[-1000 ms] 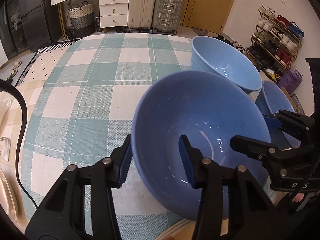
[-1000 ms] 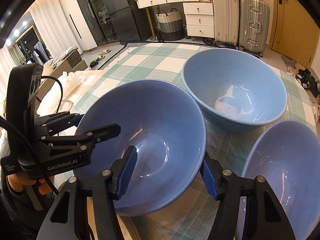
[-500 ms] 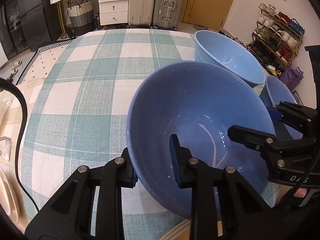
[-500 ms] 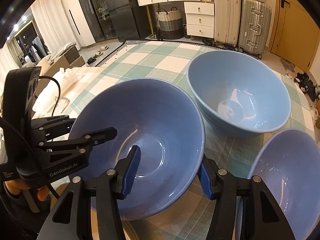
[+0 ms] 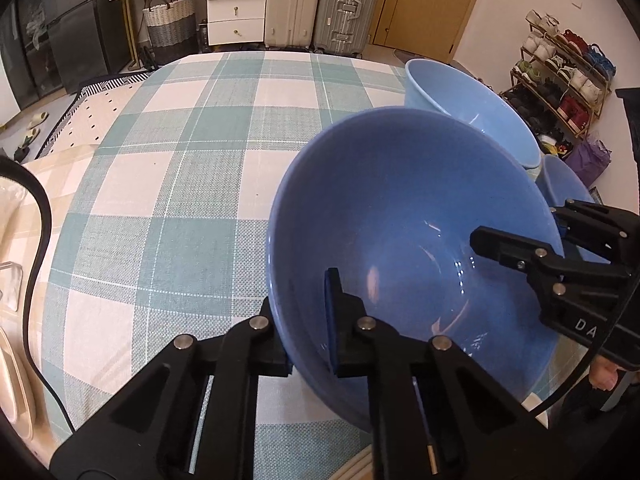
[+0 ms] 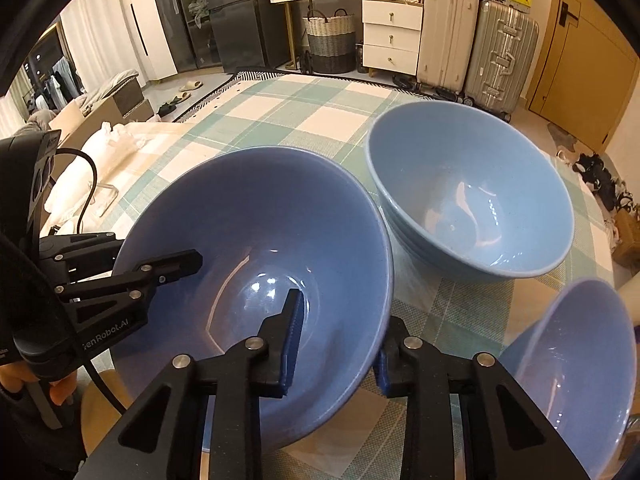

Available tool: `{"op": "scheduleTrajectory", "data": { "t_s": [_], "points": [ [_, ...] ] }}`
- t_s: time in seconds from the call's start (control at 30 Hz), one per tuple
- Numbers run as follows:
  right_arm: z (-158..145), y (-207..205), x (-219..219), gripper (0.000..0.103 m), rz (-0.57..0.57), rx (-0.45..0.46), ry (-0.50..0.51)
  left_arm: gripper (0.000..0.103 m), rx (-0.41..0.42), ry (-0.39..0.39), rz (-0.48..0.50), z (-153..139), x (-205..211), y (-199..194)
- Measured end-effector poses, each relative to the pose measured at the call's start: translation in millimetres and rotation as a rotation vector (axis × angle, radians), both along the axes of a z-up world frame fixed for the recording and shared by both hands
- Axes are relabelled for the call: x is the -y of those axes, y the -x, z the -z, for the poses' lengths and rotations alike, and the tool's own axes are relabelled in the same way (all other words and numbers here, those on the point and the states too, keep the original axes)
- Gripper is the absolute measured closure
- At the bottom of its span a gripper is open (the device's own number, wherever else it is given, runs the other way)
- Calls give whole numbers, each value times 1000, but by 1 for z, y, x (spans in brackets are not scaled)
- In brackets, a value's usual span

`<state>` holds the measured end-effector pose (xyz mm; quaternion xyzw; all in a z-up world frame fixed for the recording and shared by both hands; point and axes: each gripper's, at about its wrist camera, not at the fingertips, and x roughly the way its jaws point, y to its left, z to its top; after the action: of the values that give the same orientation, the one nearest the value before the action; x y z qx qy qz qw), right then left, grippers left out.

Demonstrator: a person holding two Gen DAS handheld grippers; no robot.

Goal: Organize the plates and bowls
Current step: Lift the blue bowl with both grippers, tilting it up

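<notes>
A large deep-blue bowl sits on the checked tablecloth between both grippers. My left gripper straddles its near-left rim, one pad outside and one inside. Its jaws are closing and the pads press on the wall. It shows at the left of the right wrist view as well, the left gripper. My right gripper straddles the opposite rim, jaws closing. Its outer pad touches the wall and its inner pad stands a little off it. The left wrist view catches the right gripper too.
A paler blue bowl stands just beyond, and a third blue bowl to the right. A cream dish and a black cable lie at the left. Suitcases, drawers and a shoe rack stand beyond the table.
Both grippers' jaws have narrowed around the deep-blue bowl's rim. The left went from wide apart to clamped on the wall. The right's inner finger moved in towards the wall.
</notes>
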<state>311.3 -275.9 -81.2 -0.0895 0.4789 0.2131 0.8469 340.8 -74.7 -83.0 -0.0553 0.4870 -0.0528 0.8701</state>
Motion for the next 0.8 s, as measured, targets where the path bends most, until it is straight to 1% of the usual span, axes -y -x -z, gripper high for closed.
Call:
{"op": "scheduleTrajectory", "data": {
  "t_s": [0.07,0.17,0.27,0.53,0.63,0.8],
  "points": [
    [-2,1,1,74,0,-6,-24,95,9,-2,-5,-2,-2,3],
    [-5,1,6,79,7,-14,-50,96,19,-2,-8,-7,-4,6],
    [-9,2,7,81,14,-6,-64,96,36,-9,-4,-14,-3,7],
    [-32,14,17,81,46,49,-83,96,85,-24,23,-38,12,18],
    [-43,20,25,81,63,81,-94,96,105,-33,34,-48,20,21],
    [-55,33,40,81,80,108,-105,96,137,-49,55,-67,36,26]
  ]
}}
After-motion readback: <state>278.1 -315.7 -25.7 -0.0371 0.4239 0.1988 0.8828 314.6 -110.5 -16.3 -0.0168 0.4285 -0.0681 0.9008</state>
